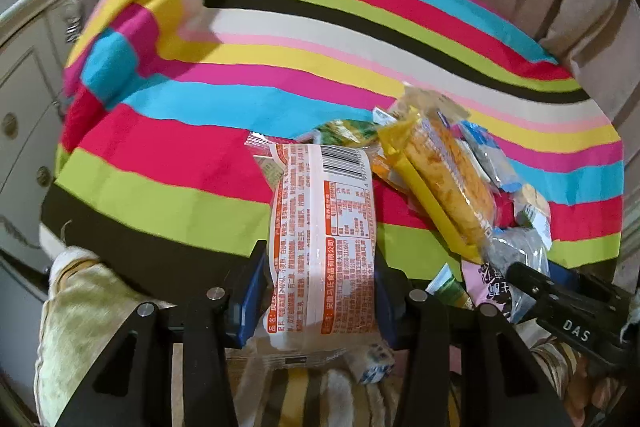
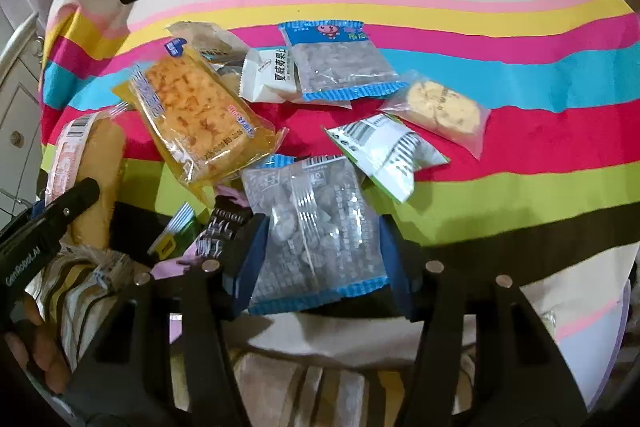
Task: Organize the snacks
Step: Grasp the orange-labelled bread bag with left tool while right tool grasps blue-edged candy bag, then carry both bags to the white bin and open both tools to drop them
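**Left wrist and right wrist views: a snack packet in each claw**

Left wrist view looks steeply down on a striped tablecloth (image 1: pixel 248 99). The left gripper (image 1: pixel 322 291) has its blue pads pressed against both sides of a long orange-and-white bread packet (image 1: pixel 324 227), barcode end pointing away, so the jaws stand part-way closed around it. Just to its right lies a yellow cake packet (image 1: pixel 444 179) atop a heap of other snacks.

From the right wrist view, the right gripper (image 2: pixel 320 251) also tilts sharply downward, its pads touching the two edges of a clear blue-trimmed candy packet (image 2: pixel 312 227), half closed on it. The packet lies at the near edge of the heap. Beyond it sit a second blue-trimmed candy packet (image 2: pixel 340 61), a white packet (image 2: pixel 268 75), a clear cookie packet (image 2: pixel 440 107) and a green-and-white packet (image 2: pixel 384 147). A hand (image 2: pixel 44 351) holds the left gripper at the lower left.
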A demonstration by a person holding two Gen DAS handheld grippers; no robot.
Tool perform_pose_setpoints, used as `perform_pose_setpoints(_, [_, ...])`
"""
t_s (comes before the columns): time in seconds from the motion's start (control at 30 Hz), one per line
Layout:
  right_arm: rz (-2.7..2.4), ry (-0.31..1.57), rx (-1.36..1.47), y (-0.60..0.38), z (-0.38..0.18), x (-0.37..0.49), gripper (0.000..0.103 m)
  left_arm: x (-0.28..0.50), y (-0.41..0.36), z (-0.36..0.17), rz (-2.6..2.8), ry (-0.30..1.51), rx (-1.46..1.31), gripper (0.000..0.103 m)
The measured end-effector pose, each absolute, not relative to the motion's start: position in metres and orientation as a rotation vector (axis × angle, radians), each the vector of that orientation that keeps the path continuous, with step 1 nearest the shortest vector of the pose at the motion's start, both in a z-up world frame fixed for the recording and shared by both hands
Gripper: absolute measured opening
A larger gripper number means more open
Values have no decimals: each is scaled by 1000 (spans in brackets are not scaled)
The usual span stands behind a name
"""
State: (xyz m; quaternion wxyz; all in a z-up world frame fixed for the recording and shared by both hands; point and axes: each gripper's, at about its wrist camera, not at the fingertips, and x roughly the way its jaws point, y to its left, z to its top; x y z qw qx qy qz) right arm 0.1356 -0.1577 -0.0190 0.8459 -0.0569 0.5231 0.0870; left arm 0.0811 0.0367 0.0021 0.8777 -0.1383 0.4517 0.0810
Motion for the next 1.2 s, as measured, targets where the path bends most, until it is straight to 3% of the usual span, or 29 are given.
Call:
perform_pose_setpoints(0.67, [185, 932, 38, -201, 41, 67, 55, 31, 17, 41, 195, 808, -266, 47])
perform_pose_setpoints(1.2, [-26, 881, 158, -317, 60, 13, 55, 30, -77, 63, -105, 826, -178, 47])
